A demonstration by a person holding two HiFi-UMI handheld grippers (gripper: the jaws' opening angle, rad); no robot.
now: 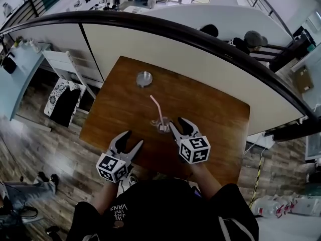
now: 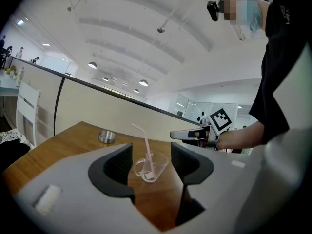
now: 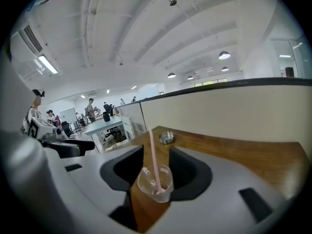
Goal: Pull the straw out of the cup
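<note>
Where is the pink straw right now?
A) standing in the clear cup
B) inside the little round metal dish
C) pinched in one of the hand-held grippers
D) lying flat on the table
A: the pink straw stands tilted in the clear cup on the wooden table, with its lower end down at the cup's bottom.

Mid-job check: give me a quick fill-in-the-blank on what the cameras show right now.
1. A ____ straw stands in the clear cup.
2. The left claw and the right claw are both ____.
3. Of the two, the ____ one is nearer the cup.
Missing words: pink; open; right.
</note>
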